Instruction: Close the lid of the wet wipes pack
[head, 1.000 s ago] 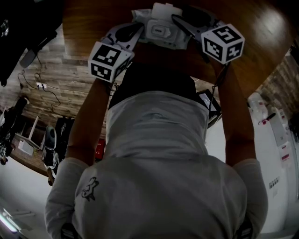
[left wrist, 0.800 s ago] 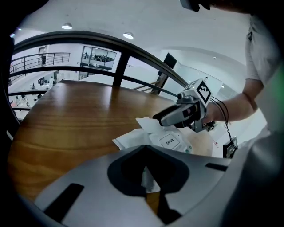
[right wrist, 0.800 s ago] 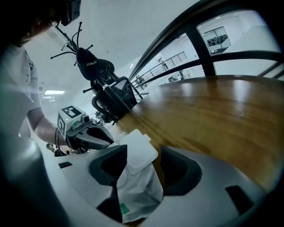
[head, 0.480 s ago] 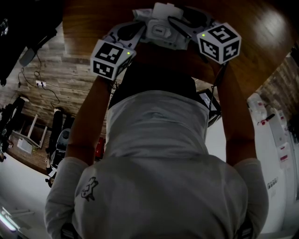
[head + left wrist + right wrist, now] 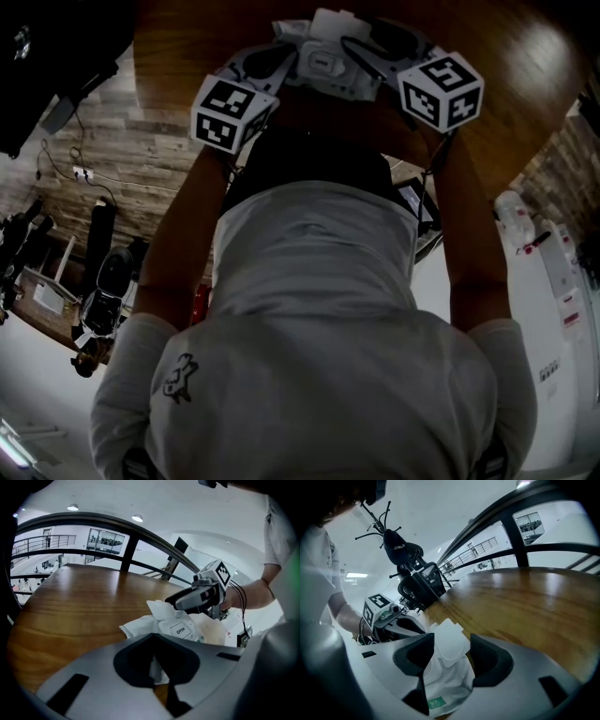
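Warm brown wood – the table (image 5: 525, 84) runs across the top of the head view, and the white wet wipes pack (image 5: 323, 61) lies on it near the edge, right between the two tools. The person's white T-shirt (image 5: 319, 356) fills the lower frame, both arms reaching forward.

Left gripper (image 5: 272, 61) is in at the pack's left side. In its own view its jaws are drawn almost together, with a thin white fold of the pack's wrapper nipped between them. Beyond that the lid (image 5: 180, 630), marked OPEN, stands tilted up off the pack.

Right gripper (image 5: 361, 52) comes in from the other side. Its jaws stand well apart and the raised lid sits in the gap between the dark pads – whether either pad presses on it, I cannot tell. The crumpled wrapper and its small green label spread out below.
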Available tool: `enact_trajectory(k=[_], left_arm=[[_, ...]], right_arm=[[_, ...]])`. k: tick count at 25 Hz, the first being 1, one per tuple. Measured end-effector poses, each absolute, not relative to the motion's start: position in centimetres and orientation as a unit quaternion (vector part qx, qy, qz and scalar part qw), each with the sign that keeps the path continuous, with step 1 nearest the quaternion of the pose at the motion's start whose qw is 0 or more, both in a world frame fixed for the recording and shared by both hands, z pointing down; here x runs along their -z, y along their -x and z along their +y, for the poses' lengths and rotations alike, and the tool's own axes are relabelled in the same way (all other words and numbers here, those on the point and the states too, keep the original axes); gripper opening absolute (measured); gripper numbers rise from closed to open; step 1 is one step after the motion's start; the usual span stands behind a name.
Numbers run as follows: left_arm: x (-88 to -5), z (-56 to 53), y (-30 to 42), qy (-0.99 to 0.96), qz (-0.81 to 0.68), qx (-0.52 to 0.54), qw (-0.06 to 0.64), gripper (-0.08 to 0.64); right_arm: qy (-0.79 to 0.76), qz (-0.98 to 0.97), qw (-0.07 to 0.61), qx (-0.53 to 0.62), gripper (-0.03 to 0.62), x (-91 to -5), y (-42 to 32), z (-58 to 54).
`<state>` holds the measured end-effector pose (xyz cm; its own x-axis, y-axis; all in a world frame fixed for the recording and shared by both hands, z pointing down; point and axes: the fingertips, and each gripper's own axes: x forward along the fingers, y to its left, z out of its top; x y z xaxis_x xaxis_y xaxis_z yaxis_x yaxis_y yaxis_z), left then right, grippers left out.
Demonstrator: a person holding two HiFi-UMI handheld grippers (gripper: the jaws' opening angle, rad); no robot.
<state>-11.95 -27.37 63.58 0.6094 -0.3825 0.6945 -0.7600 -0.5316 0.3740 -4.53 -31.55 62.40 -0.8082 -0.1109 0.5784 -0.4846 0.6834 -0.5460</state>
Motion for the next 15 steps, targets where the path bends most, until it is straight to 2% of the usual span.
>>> enact_trajectory(k=[15], left_arm=[[-63.6, -27.0, 11.9, -0.831, -0.338, -0.287, 0.337, 0.012]], right_arm=[[-0.192, -0.885, 0.244, -0.348, 0.219, -59.0, 4.4, -30.3]])
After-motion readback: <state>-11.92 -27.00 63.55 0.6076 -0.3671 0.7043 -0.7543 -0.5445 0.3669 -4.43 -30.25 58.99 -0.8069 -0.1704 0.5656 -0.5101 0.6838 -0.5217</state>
